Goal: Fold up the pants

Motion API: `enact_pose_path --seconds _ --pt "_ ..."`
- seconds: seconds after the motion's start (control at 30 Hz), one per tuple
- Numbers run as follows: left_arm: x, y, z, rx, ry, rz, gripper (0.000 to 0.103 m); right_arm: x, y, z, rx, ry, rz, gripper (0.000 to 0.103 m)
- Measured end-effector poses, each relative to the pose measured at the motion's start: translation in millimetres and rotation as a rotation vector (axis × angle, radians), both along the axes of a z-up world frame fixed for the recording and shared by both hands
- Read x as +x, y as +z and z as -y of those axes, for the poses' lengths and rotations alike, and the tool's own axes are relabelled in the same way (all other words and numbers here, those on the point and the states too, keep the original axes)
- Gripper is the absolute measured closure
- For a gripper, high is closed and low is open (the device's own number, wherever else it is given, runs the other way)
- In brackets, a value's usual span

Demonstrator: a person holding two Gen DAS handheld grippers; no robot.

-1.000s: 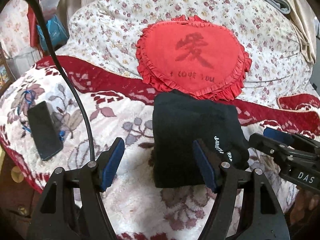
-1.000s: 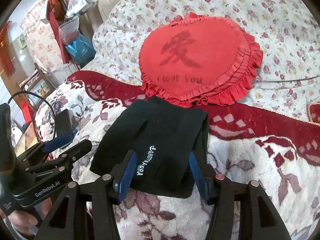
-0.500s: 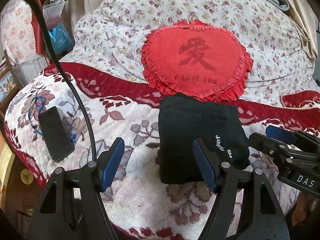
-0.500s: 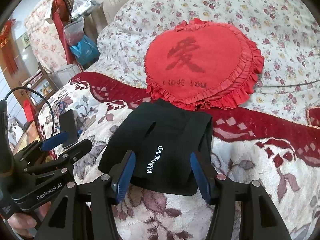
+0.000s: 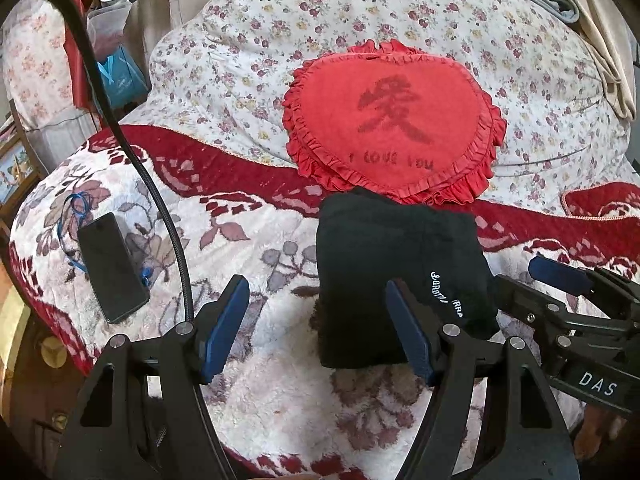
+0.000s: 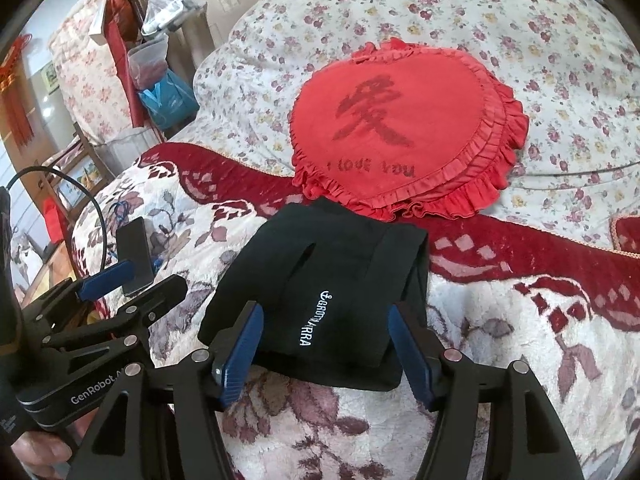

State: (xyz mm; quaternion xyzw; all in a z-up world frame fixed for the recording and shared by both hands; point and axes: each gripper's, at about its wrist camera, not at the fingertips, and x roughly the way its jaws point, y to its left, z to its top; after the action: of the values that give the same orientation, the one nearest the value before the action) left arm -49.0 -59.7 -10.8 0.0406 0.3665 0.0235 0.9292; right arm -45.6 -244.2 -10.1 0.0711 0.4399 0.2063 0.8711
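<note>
**Folded pants on the blanket, both grippers apart and empty**

At the far left of the left wrist view a dark phone (image 5: 112, 268) lies flat on the floral blanket (image 5: 248, 248), with a thin blue cord (image 5: 78, 204) looped just beside its upper end. A black cable (image 5: 160, 208) arcs down across the blanket to the left gripper (image 5: 316, 328). That gripper's jaws stand wide apart with nothing between them; only blanket shows in the gap, and its right finger overlaps the near left corner of the pants (image 5: 400, 276) in the view, though contact cannot be told.

The pants are black and folded into a compact rectangle, lying flat on the blanket. White lettering runs along the near right part of the fold. The far edge of the pants touches or slightly overlaps the frilled rim of a red heart cushion (image 5: 396, 120), which leans on a flowered quilt (image 5: 240, 60) behind.

To the right, the right gripper (image 6: 326, 344) is spread wide too, holding nothing; the near edge of the pants (image 6: 320, 292) sits between its blue pads (image 6: 240, 344), above which the fingers appear to hover. In that view the left gripper (image 6: 132, 276) shows at the left edge.
</note>
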Motion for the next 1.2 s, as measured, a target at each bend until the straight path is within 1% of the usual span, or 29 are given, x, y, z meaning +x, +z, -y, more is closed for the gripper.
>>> enact_pose_path --seconds 0.4,0.63,0.83,1.2 --pt "2 -2 1 0.015 -0.002 -0.008 0.032 -2 -2 -6 0.002 0.002 -0.008 0.039" --pt "4 -3 -3 0.009 -0.004 -0.014 0.032 -2 -3 -8 0.000 0.000 -0.009 0.039" --pt "4 -4 -2 0.009 -0.005 -0.019 0.032 -2 -8 -10 0.001 0.000 -0.027 0.039" --pt "8 -11 -5 -0.004 -0.006 -0.040 0.032 -1 -12 -12 0.004 0.005 -0.039 0.039"
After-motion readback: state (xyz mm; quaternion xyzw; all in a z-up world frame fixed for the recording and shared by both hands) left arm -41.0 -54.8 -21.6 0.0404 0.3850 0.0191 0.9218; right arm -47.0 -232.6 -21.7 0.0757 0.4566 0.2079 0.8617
